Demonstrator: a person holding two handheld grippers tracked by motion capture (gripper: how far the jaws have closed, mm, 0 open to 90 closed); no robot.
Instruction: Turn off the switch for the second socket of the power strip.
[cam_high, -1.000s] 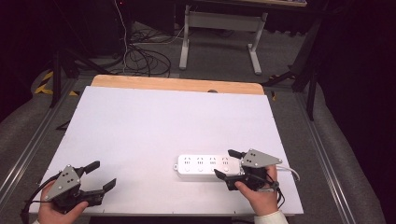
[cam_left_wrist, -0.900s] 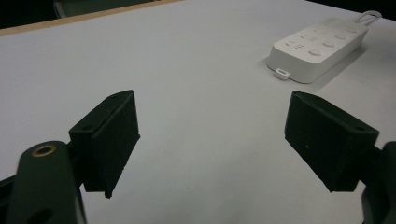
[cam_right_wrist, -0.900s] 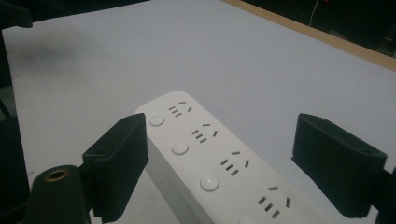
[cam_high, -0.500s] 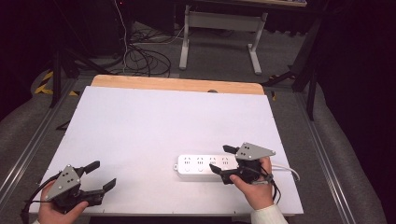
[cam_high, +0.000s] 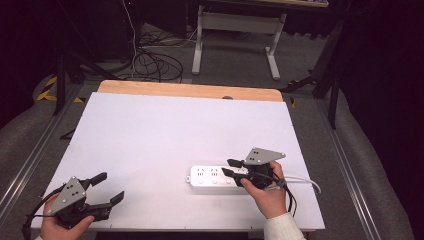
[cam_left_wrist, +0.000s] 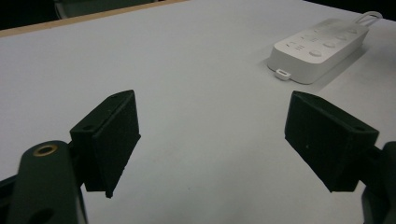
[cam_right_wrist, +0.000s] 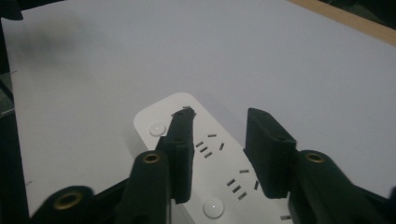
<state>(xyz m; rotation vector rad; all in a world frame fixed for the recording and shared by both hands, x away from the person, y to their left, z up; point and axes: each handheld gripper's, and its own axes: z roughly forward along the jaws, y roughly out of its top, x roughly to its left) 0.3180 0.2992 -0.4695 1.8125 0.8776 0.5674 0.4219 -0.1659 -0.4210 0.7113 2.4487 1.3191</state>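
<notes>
My right gripper (cam_high: 231, 167) over the white power strip (cam_high: 212, 176), which lies flat near the table's (cam_high: 165, 130) front right; jaws just narrowed, partly apart, gripping nothing. My left gripper (cam_high: 111, 187) rests front left, jaws wide, empty.

No readable text, no labels or brands, power strip (cam_high: 215, 176) face unmarked (sockets and buttons alone)

The right gripper (cam_high: 231, 167) and hand (cam_high: 267, 192) cover the near end of the power strip (cam_high: 210, 176). In the right gripper view the strip runs off the bottom edge, so whether the pads touch it cannot be told.
</notes>
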